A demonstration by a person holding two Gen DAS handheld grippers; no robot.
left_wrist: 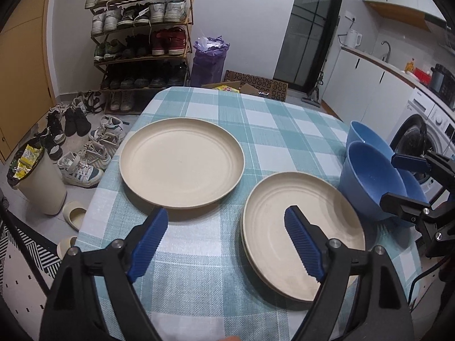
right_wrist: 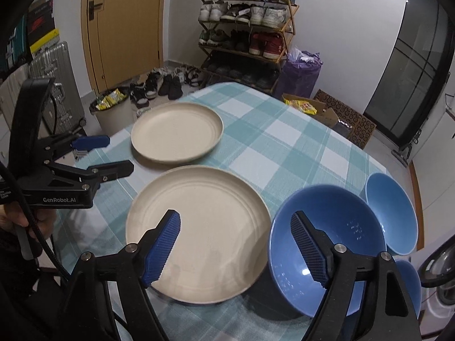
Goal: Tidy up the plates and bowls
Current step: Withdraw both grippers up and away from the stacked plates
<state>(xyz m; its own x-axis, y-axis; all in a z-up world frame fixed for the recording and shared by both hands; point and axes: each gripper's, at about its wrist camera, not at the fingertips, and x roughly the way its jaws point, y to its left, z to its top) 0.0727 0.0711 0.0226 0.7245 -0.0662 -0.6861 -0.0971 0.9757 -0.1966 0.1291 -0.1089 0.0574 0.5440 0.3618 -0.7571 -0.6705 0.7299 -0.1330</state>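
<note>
A single cream plate [left_wrist: 182, 163] [right_wrist: 177, 134] lies at the far left of the checked table. A stack of two cream plates [left_wrist: 303, 234] [right_wrist: 199, 233] lies nearer. Three blue bowls stand to the right: a near one [right_wrist: 327, 251] [left_wrist: 369, 182], a far one [right_wrist: 391, 213] [left_wrist: 366, 135], and one partly hidden [right_wrist: 409, 278]. My left gripper [left_wrist: 226, 244] [right_wrist: 113, 155] is open and empty above the cloth, left of the stack. My right gripper [right_wrist: 236, 248] [left_wrist: 398, 179] is open and empty, over the stack's right edge and the near bowl.
The table [left_wrist: 284, 125] has a teal and white checked cloth. Beyond its far edge stand a shoe rack [left_wrist: 142, 37], loose shoes [left_wrist: 82, 142], a bin [left_wrist: 37, 182], a purple bag [left_wrist: 209, 59] and a cardboard box [right_wrist: 312, 110]. A washing machine [left_wrist: 423, 133] stands at right.
</note>
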